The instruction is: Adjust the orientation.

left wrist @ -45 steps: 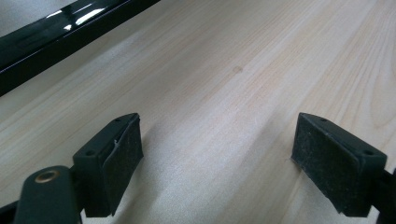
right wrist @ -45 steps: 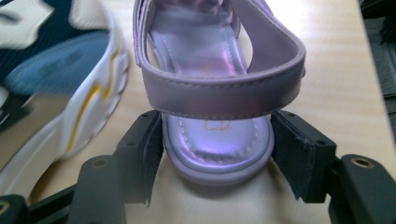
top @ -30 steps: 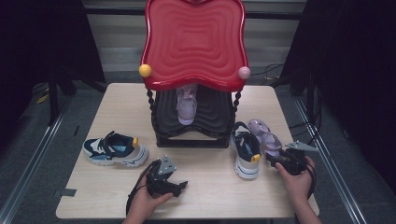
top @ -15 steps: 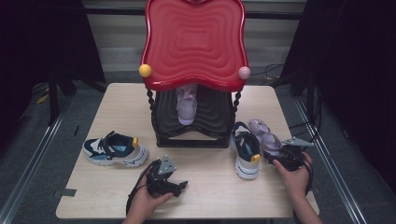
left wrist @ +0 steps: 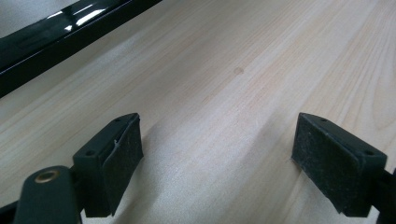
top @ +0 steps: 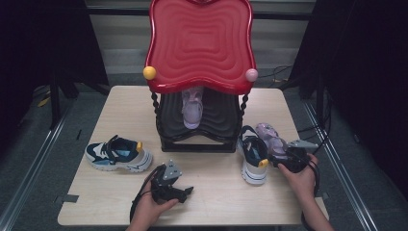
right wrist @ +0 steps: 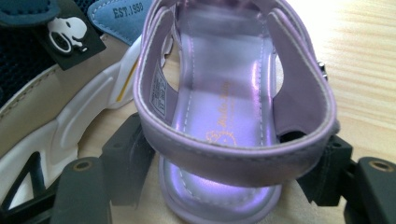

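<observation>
A purple sandal (top: 269, 138) lies on the table at the right, beside a blue and white sneaker (top: 252, 156). My right gripper (top: 283, 161) is at the sandal's heel. In the right gripper view the heel strap (right wrist: 233, 158) sits between the two pads (right wrist: 126, 158), with the gripper (right wrist: 232, 147) open around it; its jaws have just been opening. The sneaker's side (right wrist: 56, 116) is at that view's left. My left gripper (top: 185, 191) rests low near the front edge, open (left wrist: 217, 140) over bare wood.
A shoe rack with a red wavy top (top: 199, 48) and black shelves (top: 219, 118) stands at the table's middle back. A second purple sandal (top: 192, 108) sits on its shelf. Another blue sneaker (top: 118, 154) lies at the left. The table's edge (top: 308, 207) is close by my right hand.
My right gripper has edged a little left, up to the purple sandal's heel. The left gripper and all the shoes have stayed put.
</observation>
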Demonstrator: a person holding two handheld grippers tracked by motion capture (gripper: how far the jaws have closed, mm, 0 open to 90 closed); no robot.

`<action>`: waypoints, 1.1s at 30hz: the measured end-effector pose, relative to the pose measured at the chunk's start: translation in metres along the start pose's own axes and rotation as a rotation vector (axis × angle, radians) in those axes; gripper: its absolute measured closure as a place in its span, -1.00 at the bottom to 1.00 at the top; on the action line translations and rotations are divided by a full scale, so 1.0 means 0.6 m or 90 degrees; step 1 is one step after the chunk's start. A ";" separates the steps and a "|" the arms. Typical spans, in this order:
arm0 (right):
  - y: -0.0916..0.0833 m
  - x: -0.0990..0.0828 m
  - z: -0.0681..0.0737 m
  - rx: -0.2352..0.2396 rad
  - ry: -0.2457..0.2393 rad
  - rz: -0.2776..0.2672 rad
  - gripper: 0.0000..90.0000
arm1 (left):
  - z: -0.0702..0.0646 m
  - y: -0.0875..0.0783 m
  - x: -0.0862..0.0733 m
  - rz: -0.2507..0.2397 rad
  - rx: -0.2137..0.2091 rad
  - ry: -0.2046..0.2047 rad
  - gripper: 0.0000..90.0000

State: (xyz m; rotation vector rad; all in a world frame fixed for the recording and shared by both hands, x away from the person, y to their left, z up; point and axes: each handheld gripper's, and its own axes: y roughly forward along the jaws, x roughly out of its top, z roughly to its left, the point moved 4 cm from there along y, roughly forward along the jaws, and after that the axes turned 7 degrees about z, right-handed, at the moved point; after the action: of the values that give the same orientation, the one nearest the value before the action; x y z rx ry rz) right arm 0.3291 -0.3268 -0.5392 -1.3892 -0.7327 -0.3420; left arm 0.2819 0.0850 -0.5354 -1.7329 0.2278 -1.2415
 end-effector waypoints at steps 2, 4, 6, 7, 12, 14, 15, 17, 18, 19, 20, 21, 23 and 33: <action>0.002 0.002 0.000 0.001 0.002 0.001 -0.36 | 0.000 0.000 0.000 0.000 0.000 0.000 -0.65; 0.003 0.004 0.000 0.000 0.000 -0.001 -0.36 | 0.001 0.000 0.000 0.000 0.002 0.003 -0.65; 0.004 0.004 0.000 0.000 0.000 -0.002 -0.34 | 0.001 0.000 0.000 0.000 0.002 0.003 -0.65; 0.004 0.005 0.000 0.001 0.004 -0.002 -0.30 | 0.000 0.000 0.000 0.000 0.001 0.001 -0.65; 0.003 0.004 0.000 -0.004 0.007 -0.004 -0.25 | 0.001 0.000 0.000 0.000 0.002 0.003 -0.65; 0.003 0.004 0.001 -0.007 0.013 -0.005 -0.24 | 0.000 0.000 0.000 0.000 0.001 0.002 -0.65; 0.003 0.004 0.002 -0.008 0.015 -0.006 -0.23 | 0.000 0.000 0.000 0.000 0.000 0.000 -0.65; 0.003 0.004 0.003 -0.011 0.019 -0.007 -0.23 | 0.000 0.000 0.000 0.000 0.000 0.000 -0.65; 0.003 0.004 0.003 -0.013 0.021 -0.008 -0.22 | 0.001 0.000 0.000 0.000 0.002 0.003 -0.65; 0.003 0.004 0.004 -0.015 0.022 -0.009 -0.22 | 0.000 0.000 0.000 0.000 0.001 0.001 -0.65; 0.002 0.004 0.004 -0.017 0.023 -0.009 -0.22 | 0.000 0.000 0.000 0.000 0.000 0.000 -0.65; 0.002 0.004 0.004 -0.018 0.024 -0.009 -0.22 | 0.001 0.000 0.000 0.000 0.002 0.003 -0.65; 0.002 0.004 0.004 -0.019 0.024 -0.009 -0.22 | 0.001 0.000 0.000 0.000 0.002 0.003 -0.65; 0.010 0.011 0.002 -0.006 0.006 0.001 -0.34 | 0.001 0.000 0.000 0.000 0.002 0.003 -0.65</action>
State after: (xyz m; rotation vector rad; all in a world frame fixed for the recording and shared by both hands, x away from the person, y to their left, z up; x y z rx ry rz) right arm 0.3373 -0.3234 -0.5393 -1.3956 -0.7232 -0.3504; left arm 0.2822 0.0852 -0.5352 -1.7269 0.2284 -1.2448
